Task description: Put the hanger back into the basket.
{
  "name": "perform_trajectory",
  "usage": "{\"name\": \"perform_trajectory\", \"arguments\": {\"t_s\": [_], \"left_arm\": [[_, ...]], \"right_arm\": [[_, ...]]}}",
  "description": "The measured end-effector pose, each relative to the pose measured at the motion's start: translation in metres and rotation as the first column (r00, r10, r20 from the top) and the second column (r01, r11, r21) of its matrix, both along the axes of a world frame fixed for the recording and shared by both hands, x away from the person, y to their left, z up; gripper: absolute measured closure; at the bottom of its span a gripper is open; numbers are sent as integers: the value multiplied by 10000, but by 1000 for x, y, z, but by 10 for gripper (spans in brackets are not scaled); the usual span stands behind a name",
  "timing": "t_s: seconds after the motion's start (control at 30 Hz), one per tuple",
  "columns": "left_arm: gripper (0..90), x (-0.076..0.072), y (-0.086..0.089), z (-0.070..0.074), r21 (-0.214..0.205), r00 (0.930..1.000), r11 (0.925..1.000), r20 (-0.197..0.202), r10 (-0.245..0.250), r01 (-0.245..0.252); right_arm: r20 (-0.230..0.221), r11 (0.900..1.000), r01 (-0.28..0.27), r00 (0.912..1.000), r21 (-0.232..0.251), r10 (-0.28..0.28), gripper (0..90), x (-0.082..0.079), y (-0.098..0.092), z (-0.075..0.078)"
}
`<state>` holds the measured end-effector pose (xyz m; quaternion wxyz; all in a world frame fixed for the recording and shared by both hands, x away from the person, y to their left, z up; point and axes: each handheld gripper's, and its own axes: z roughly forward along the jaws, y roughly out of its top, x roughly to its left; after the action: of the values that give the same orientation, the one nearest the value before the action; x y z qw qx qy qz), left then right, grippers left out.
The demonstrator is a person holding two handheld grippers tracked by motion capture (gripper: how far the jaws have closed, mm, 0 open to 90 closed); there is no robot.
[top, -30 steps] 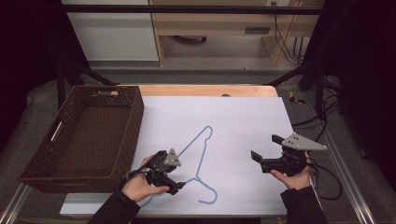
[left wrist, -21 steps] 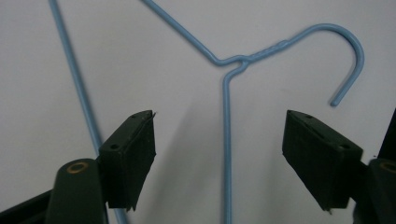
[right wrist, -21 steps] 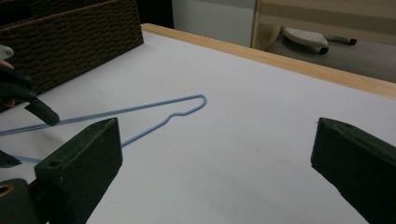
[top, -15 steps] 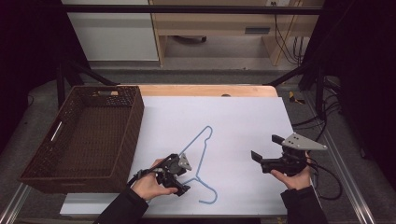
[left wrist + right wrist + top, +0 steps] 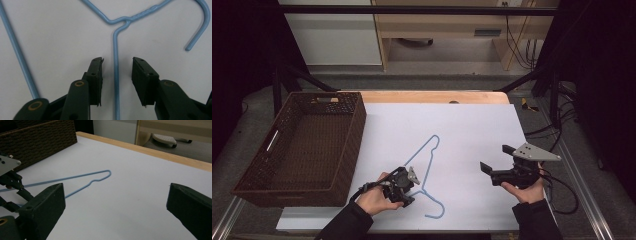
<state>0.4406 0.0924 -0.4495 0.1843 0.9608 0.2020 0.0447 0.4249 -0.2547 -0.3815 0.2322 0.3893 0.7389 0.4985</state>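
A light-blue wire hanger [image 5: 428, 167] lies flat on the white table top, its hook [image 5: 438, 212] near the front edge. My left gripper [image 5: 411, 192] sits low over the hanger just below its neck. In the left gripper view the jaws are open on either side of the straight wire [image 5: 115, 45], not touching it, and the left gripper [image 5: 117, 62] holds nothing. The hook [image 5: 200, 32] curves off to the upper right. My right gripper [image 5: 496, 159] hovers open at the right of the table. Nothing lies between the jaws of the right gripper [image 5: 116, 186], which faces the hanger's far corner [image 5: 100, 176].
A dark brown wicker basket [image 5: 354, 130] stands at the table's left, also seen as the basket [image 5: 37, 137] in the right gripper view. A wooden edge [image 5: 432, 96] bounds the far side. Cables [image 5: 562, 192] trail off the right edge.
My left gripper has slid right along the table to the hanger, and its jaws now sit on either side of the wire below the neck. The right gripper has stayed put.
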Motion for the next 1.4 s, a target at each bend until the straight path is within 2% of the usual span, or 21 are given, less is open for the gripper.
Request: {"name": "perform_trajectory", "arguments": {"t_s": [0.23, 0.43, 0.8, 1.1, 1.4], "left_arm": [[680, -1, -1, 1, 90, 9999, 9999, -125, 101, -100], [696, -1, 0, 0, -19, 9994, 9996, -169, 299, -299], [765, -6, -4, 0, 205, 9994, 9992, -54, 353, -352], [865, -5, -5, 1, 230, 9982, 9982, -203, 556, -551], [868, -7, -6, 1, 295, 9985, 9981, -67, 542, -540]], "right_arm": [[-30, 10000, -52, 10000, -17, 52, 24, 0, 1, 0], [-21, 10000, -31, 10000, 26, 31, 24, 0, 0, 0], [-67, 10000, -73, 10000, 22, 73, 24, 0, 2, -1], [-127, 9999, -144, 9998, 33, 145, 25, 1, 3, -2], [-230, 9997, -228, 9995, 47, 229, 27, 1, 5, -3]]}}
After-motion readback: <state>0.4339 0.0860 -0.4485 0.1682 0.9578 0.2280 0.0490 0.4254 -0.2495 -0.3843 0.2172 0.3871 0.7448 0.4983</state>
